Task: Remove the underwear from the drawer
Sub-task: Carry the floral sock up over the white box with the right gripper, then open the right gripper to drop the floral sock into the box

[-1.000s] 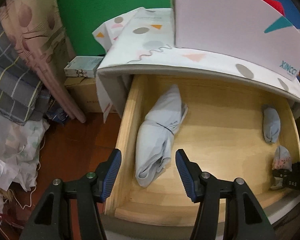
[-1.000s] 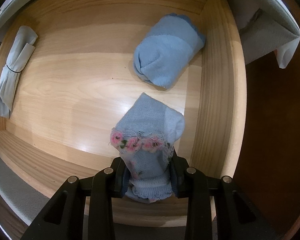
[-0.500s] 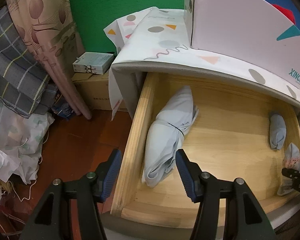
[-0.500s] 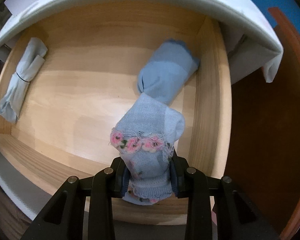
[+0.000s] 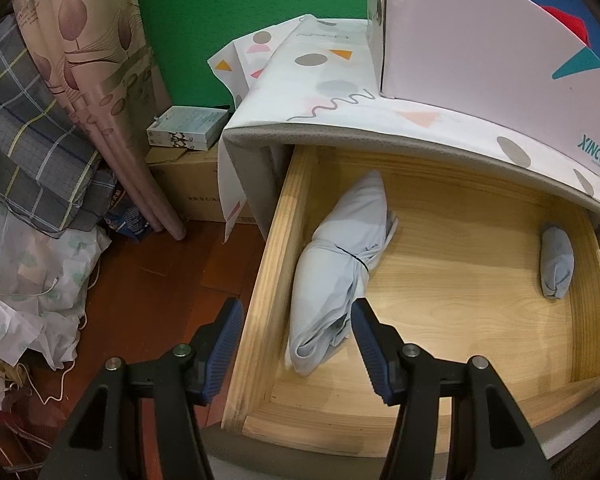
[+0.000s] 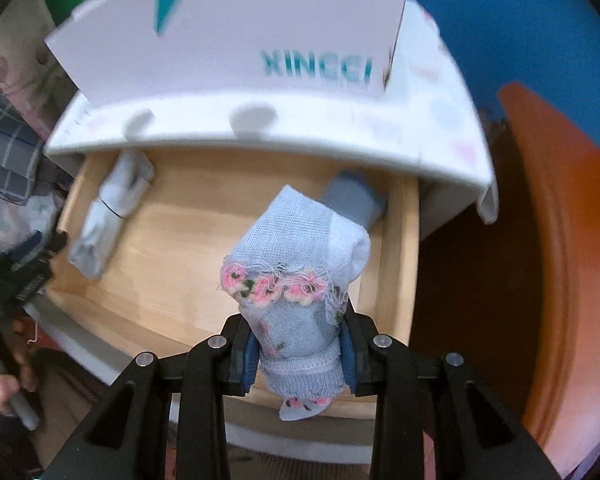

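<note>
The right claw (image 6: 300,354) is squeezed tight on the flowery blue underwear (image 6: 300,280), which sticks up from it, above the open drawer (image 6: 404,248). The left claw (image 5: 298,344) is open and holds nothing. It is nearer the long pale bundle (image 5: 340,264), which lies just ahead, pointing away.

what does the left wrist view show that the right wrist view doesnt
Only the left wrist view: the open left gripper close up, hanging over the drawer's left side with nothing between its pads, plus the small carton on a cardboard box by the curtain.

Only the right wrist view: the right gripper shut on the blue knit bundle with pink flower trim, and an orange curved surface to the right.

Both: the wooden drawer, the long pale roll, the small blue roll and the white XINCCI box.
</note>
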`<action>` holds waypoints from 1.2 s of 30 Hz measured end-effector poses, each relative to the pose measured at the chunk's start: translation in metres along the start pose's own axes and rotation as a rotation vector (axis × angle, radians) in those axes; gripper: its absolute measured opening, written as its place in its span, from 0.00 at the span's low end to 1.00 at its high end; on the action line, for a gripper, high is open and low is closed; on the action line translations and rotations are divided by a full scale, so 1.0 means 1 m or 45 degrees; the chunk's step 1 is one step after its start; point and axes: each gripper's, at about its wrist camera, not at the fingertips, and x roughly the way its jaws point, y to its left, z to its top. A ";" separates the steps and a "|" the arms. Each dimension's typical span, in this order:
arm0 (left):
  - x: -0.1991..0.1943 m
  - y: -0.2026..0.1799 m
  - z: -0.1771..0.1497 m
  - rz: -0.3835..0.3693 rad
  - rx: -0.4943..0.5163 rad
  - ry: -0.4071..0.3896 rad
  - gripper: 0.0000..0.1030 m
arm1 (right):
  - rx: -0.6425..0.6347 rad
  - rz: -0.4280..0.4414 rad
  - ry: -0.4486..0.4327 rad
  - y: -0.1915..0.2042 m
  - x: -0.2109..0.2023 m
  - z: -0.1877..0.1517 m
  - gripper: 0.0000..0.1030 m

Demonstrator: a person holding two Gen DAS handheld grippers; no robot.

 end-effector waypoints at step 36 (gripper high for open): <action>0.000 0.012 0.000 -0.061 -0.064 -0.019 0.56 | 0.017 -0.142 -0.191 0.010 -0.051 0.215 0.29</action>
